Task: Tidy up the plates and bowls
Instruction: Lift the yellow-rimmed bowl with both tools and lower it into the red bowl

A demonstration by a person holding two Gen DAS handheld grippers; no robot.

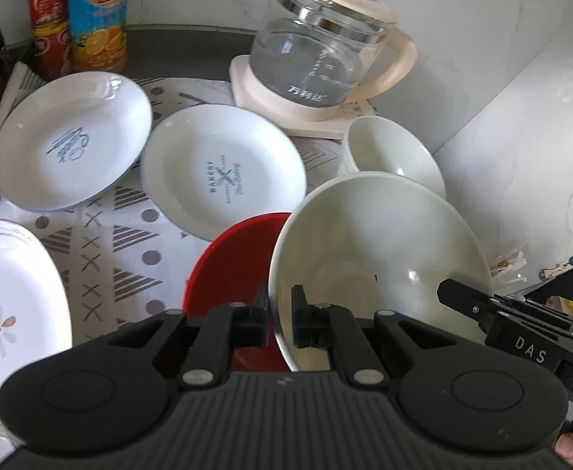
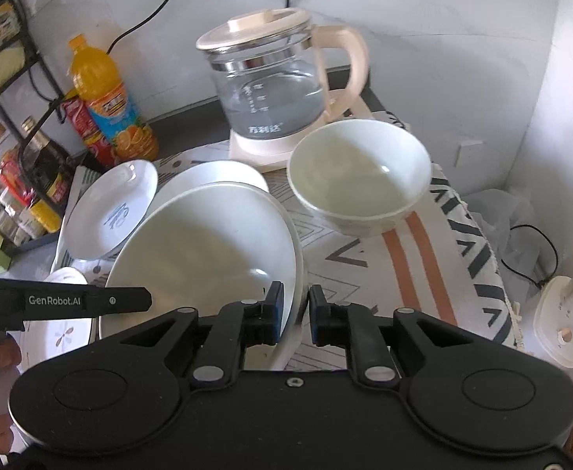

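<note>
Both grippers clamp the rim of one large pale green bowl (image 1: 380, 250), the left gripper (image 1: 279, 315) on its left edge, the right gripper (image 2: 296, 315) on its right edge (image 2: 208, 258). The bowl is tilted and held above a red bowl (image 1: 227, 270). A smaller pale bowl (image 1: 392, 152) (image 2: 361, 176) stands farther back on the patterned mat. Two white plates with blue print (image 1: 71, 141) (image 1: 223, 172) lie at the back left. A white plate with a flower print (image 1: 8, 305) lies at the near left.
A glass kettle (image 1: 321, 51) (image 2: 271, 86) on a cream base stands at the back. An orange drink bottle (image 1: 98, 15) (image 2: 106, 98) and red cans (image 1: 47, 19) stand at the back left. A rack of jars (image 2: 8, 164) is at the left. A white wall (image 1: 521, 137) bounds the right.
</note>
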